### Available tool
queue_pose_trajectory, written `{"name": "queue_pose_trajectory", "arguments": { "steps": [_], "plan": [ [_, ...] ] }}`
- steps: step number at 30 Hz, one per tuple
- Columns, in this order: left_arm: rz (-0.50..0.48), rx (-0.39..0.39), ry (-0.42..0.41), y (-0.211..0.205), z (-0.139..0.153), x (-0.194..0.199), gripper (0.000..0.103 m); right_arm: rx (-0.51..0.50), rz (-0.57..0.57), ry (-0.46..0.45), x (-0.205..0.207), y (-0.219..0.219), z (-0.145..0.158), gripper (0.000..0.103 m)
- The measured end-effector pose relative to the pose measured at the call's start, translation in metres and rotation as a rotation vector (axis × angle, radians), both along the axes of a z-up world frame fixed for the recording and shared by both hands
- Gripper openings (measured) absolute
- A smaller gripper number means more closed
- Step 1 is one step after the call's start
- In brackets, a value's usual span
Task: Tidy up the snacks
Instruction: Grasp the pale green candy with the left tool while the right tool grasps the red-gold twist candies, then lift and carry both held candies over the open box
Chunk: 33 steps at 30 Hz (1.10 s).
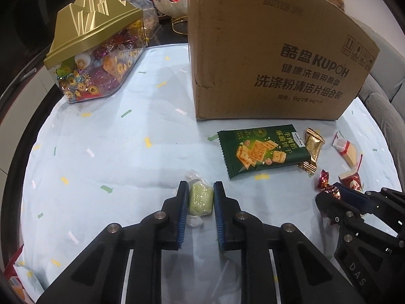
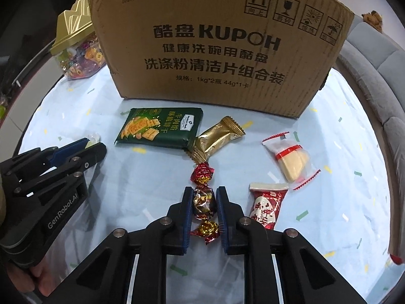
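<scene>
My left gripper [image 1: 201,186] is shut on a pale green wrapped candy [image 1: 200,198] low over the table. My right gripper [image 2: 203,192] is shut on a red-and-gold foil-wrapped chocolate [image 2: 203,202]; it also shows at the right of the left wrist view [image 1: 329,190]. A green cracker packet [image 2: 159,128] and a gold sachet [image 2: 217,136] lie in front of the cardboard box [image 2: 222,45]. A white-and-red wrapped wedge [image 2: 291,159] and a red-and-white sweet packet [image 2: 265,205] lie to the right.
A clear candy jar with a gold lid [image 1: 96,45] stands at the back left of the round table covered by a light blue cloth [image 1: 101,152]. A grey sofa [image 2: 374,58] lies beyond the table's right edge.
</scene>
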<state>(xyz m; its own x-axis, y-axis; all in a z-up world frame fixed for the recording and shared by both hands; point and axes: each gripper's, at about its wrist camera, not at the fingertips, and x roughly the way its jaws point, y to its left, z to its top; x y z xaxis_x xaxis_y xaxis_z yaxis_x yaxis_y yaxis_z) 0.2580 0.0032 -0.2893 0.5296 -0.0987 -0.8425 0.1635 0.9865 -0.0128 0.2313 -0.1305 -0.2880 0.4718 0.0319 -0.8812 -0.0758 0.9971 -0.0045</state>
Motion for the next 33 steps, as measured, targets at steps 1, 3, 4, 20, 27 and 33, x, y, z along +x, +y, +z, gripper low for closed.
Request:
{"name": "queue_pose_trajectory", "arguments": {
  "steps": [1,3,4,20,27,33],
  "plan": [
    [0.000,0.003,-0.001,-0.001,0.001,-0.001,0.020,0.001,-0.002,-0.001,-0.002,-0.004,0.002,0.019],
    [-0.003,0.007,-0.001,-0.001,0.001,-0.002,0.020,0.002,-0.009,-0.011,-0.002,-0.006,0.005,0.019],
    [-0.004,0.006,0.001,-0.001,0.001,-0.002,0.020,0.003,-0.010,-0.014,-0.002,-0.007,0.006,0.019],
    [0.015,-0.014,-0.027,-0.001,0.034,-0.018,0.019,0.023,-0.036,-0.057,-0.011,-0.018,0.044,0.019],
    [0.020,-0.022,-0.042,-0.002,0.051,-0.028,0.019,0.036,-0.045,-0.085,-0.019,-0.024,0.065,0.019],
    [0.018,-0.018,-0.055,-0.007,0.063,-0.037,0.019,0.042,-0.048,-0.115,-0.023,-0.022,0.080,0.019]
  ]
}}
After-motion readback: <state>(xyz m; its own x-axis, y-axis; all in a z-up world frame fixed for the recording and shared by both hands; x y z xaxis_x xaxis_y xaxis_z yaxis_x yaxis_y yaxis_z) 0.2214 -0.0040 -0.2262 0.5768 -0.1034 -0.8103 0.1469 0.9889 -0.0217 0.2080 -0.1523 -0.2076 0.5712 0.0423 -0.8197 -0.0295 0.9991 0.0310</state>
